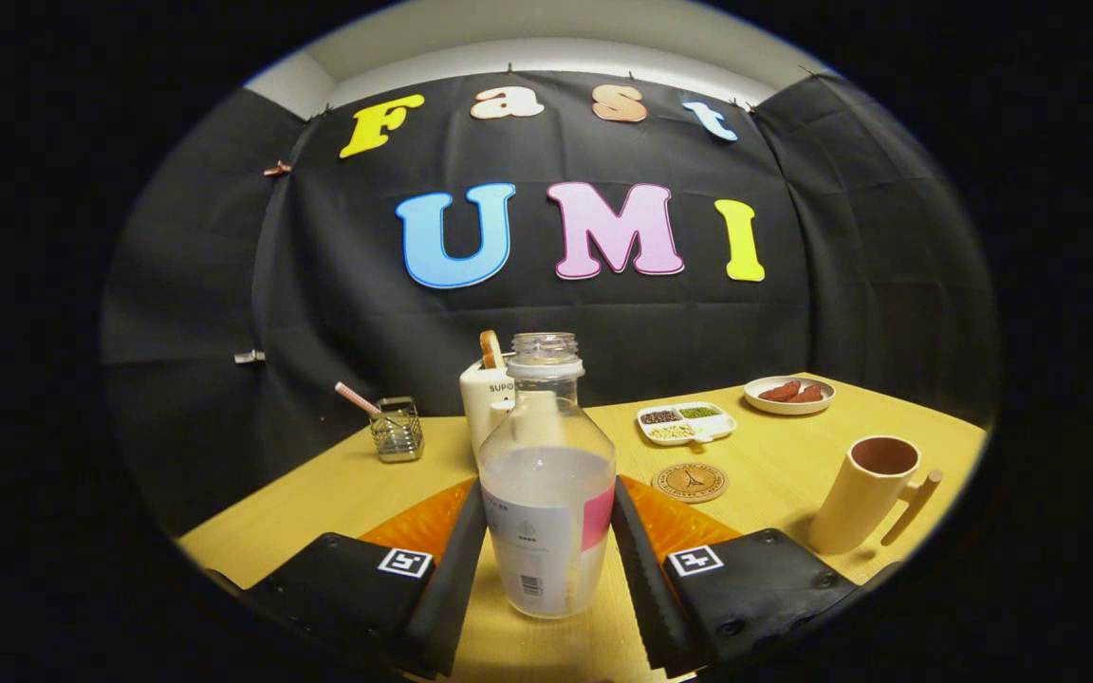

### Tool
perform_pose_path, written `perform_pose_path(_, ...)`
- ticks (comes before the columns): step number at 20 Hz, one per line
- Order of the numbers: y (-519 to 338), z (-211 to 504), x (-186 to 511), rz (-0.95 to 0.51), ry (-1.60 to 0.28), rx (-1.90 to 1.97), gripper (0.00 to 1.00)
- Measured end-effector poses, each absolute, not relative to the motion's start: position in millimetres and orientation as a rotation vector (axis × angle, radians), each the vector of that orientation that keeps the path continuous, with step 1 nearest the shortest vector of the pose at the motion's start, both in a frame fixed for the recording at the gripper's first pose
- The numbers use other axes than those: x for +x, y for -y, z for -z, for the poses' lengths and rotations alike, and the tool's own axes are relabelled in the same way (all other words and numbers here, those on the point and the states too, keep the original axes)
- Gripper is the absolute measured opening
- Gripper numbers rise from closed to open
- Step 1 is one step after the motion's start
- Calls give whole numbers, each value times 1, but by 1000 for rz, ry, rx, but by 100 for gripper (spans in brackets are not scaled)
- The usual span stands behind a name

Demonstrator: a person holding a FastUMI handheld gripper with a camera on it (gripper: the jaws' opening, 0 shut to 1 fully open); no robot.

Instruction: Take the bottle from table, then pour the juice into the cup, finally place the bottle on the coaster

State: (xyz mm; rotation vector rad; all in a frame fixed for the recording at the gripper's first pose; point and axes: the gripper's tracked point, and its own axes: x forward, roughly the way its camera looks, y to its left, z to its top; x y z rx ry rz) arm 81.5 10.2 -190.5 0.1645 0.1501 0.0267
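A clear bottle (546,446) with no cap stands upright between my fingers, about half full of a pale, cloudy juice, with a white and pink label. My gripper (548,493) is shut on the bottle, one finger pressing each side of its lower body. Its base looks level with the wooden table (319,493); I cannot tell whether it touches. A round brown coaster (690,482) lies just beyond the right finger. Further right stands a tall cream cup (864,493) with a handle and a brown, empty inside.
An orange ribbed mat (423,522) lies under and behind the fingers. Behind the bottle stands a white container (488,394); to its left is a wire holder (397,432) with a straw. A divided dish (686,423) of grains and a plate (789,395) sit far right.
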Motion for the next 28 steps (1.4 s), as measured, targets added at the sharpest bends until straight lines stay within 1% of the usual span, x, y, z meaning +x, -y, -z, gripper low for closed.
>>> perform_pose_path(6, 20, 162, 60, -16, -223, 301, 75)
perform_pose_path(10, 55, 163, 54, 12, -267, 384, 74)
perform_pose_path(14, 83, 158, 59, 20, -270, 575, 75)
perform_pose_path(18, 105, 166, 63, 57, -278, 783, 74)
perform_pose_path(28, 137, 185, 73, 123, -285, 1166, 75)
